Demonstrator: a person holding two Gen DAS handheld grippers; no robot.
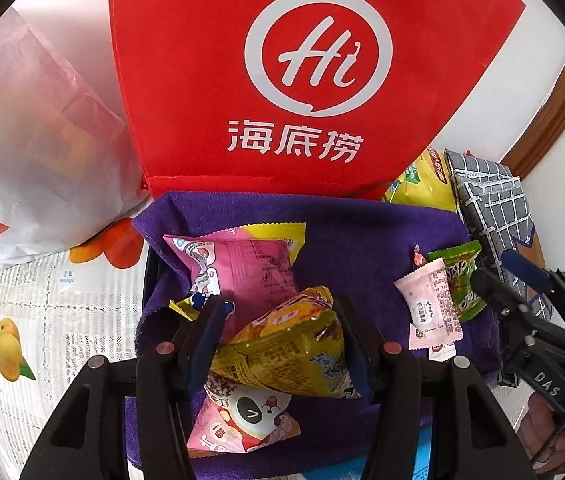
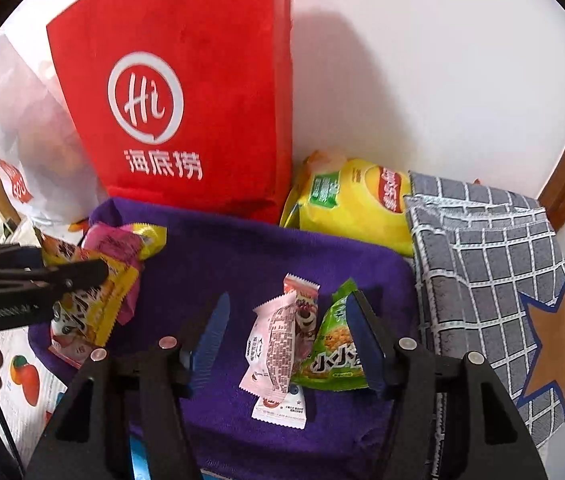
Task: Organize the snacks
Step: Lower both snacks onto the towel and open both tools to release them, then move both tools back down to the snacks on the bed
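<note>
My left gripper [image 1: 278, 308] is shut on a crumpled yellow snack packet [image 1: 282, 356], held just above a purple cloth [image 1: 362, 248]. Under it lie a large pink packet [image 1: 250, 276] and a pink panda packet [image 1: 242, 420]. In the right wrist view the same gripper [image 2: 78, 274] comes in from the left with the yellow packet [image 2: 98, 304]. My right gripper [image 2: 289, 304] stands open over the cloth [image 2: 222, 248]. Between its fingers lie a pale pink packet [image 2: 270, 344], a bear-print packet [image 2: 304, 308] and a green packet [image 2: 334, 352], which touches the right pad. In the left wrist view the right gripper [image 1: 498, 276] shows at the right.
A tall red bag [image 1: 282, 80] stands behind the cloth against a white wall. A white plastic bag [image 1: 34, 140] is at the left and a yellow crisp bag [image 2: 350, 200] at the back right. A grey checked cloth with a star [image 2: 490, 272] lies to the right. A fruit-print table cover [image 1: 22, 320] shows at the left.
</note>
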